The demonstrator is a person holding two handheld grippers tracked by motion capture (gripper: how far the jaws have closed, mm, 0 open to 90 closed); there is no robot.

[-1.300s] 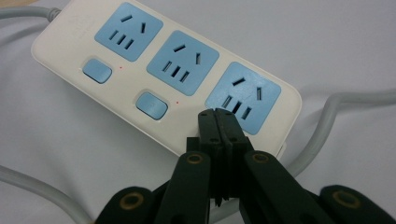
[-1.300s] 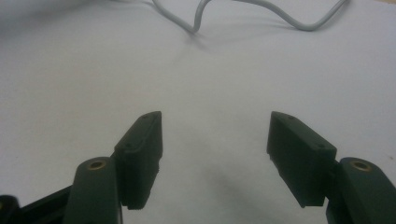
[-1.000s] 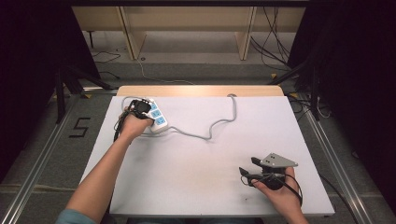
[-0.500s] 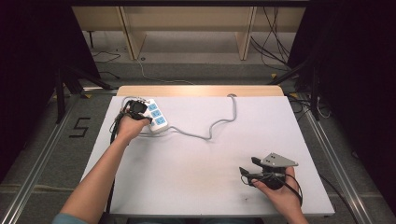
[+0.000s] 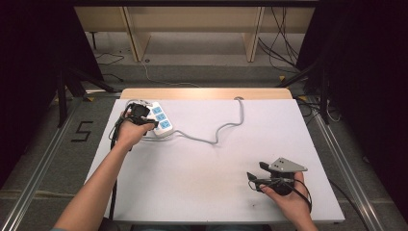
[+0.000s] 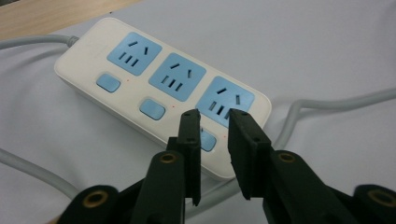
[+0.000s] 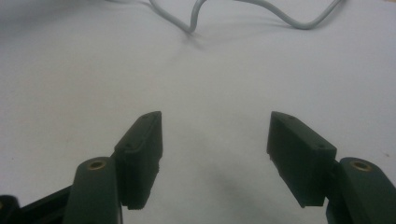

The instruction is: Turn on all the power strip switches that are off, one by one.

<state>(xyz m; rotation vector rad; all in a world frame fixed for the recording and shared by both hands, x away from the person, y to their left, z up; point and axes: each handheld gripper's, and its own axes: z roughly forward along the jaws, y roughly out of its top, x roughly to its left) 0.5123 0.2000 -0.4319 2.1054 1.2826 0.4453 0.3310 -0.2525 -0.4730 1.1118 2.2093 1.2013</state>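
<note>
The power strip (image 5: 160,120) lies flat at the far left of the bench (image 5: 202,192), just short of the wooden strip along the far edge. In the left gripper view the strip (image 6: 159,93) shows three blue sockets, each with a blue switch beside it.

Its grey cable (image 5: 221,132) leaves the strip, snakes across the white cover and passes over the far edge of the bench.

The left tool (image 6: 214,116) hangs over the near end of the strip. Its jaws have just been opening and now stand a narrow gap apart. Nothing is gripped between them. The tips sit above the switch (image 6: 207,141) of the nearest socket; whether they touch the casing cannot be told.

The right tool (image 5: 254,179) rests near the front right of the bench, well apart from the strip, jaws pointing left. In its own view the right tool (image 7: 215,135) stands wide open and empty over bare cover, with the cable (image 7: 196,18) farther off.
</note>
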